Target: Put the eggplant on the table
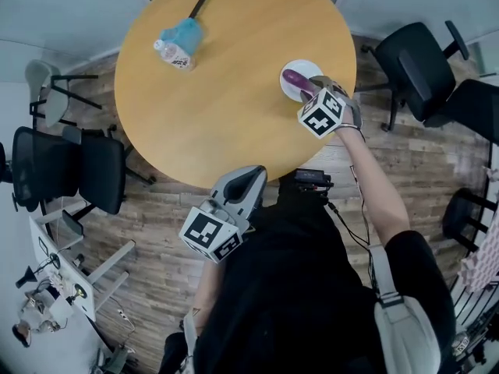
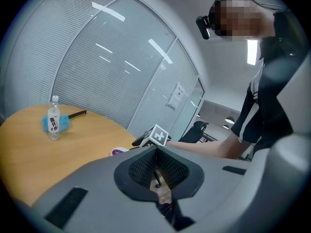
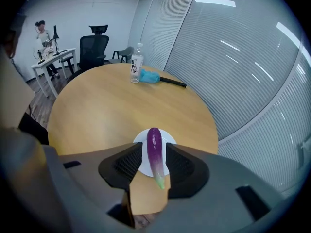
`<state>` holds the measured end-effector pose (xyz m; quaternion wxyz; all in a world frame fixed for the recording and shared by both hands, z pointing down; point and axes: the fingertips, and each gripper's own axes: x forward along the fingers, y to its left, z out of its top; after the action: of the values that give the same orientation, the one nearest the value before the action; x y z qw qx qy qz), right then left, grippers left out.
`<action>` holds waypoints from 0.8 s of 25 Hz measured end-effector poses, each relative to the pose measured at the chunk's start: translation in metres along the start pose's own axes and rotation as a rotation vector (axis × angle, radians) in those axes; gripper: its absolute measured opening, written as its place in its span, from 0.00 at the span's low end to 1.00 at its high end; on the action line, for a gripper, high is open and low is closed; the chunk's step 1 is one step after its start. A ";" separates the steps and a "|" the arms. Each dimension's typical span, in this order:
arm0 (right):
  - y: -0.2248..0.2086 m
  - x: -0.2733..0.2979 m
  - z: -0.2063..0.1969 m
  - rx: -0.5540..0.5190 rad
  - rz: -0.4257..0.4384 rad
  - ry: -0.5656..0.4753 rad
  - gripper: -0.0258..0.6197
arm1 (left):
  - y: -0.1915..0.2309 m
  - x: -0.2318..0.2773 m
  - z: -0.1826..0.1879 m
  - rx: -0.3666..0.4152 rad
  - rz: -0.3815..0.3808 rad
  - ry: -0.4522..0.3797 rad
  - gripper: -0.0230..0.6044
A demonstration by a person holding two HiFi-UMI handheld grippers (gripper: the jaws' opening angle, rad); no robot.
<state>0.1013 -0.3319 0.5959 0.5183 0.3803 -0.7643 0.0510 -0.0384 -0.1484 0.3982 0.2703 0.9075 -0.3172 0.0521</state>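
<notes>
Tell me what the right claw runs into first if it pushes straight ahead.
The eggplant: it already lies between the right claw's open jaws, pointing along them. Driving on, the claw would likely meet the white plate under it, then the round table; depth is unclear.

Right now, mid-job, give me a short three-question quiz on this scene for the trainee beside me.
1. True or false: the eggplant lies directly on the bare wood of the table.
2. Which claw has the eggplant between its jaws? A) left claw B) right claw C) neither
3. Fill in: the bottle stands beside a blue ____.

Key:
1. False. It rests on the white plate.
2. B. The jaws straddle it, with a sliver of plate showing at its side.
3. duster
</notes>
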 end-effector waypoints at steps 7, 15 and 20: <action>0.026 -0.049 0.016 0.040 -0.083 -0.014 0.21 | 0.011 -0.035 -0.003 0.047 -0.095 0.021 0.06; 0.066 -0.105 0.043 0.108 -0.169 -0.065 0.13 | 0.020 -0.078 -0.009 0.087 -0.176 0.011 0.06; 0.101 -0.131 0.053 0.147 -0.200 -0.076 0.10 | 0.024 -0.106 -0.013 0.079 -0.208 -0.001 0.06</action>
<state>0.0196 -0.2163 0.4951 0.4623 0.4933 -0.7357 0.0406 -0.1362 -0.0992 0.3922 0.2383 0.9455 -0.2193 0.0356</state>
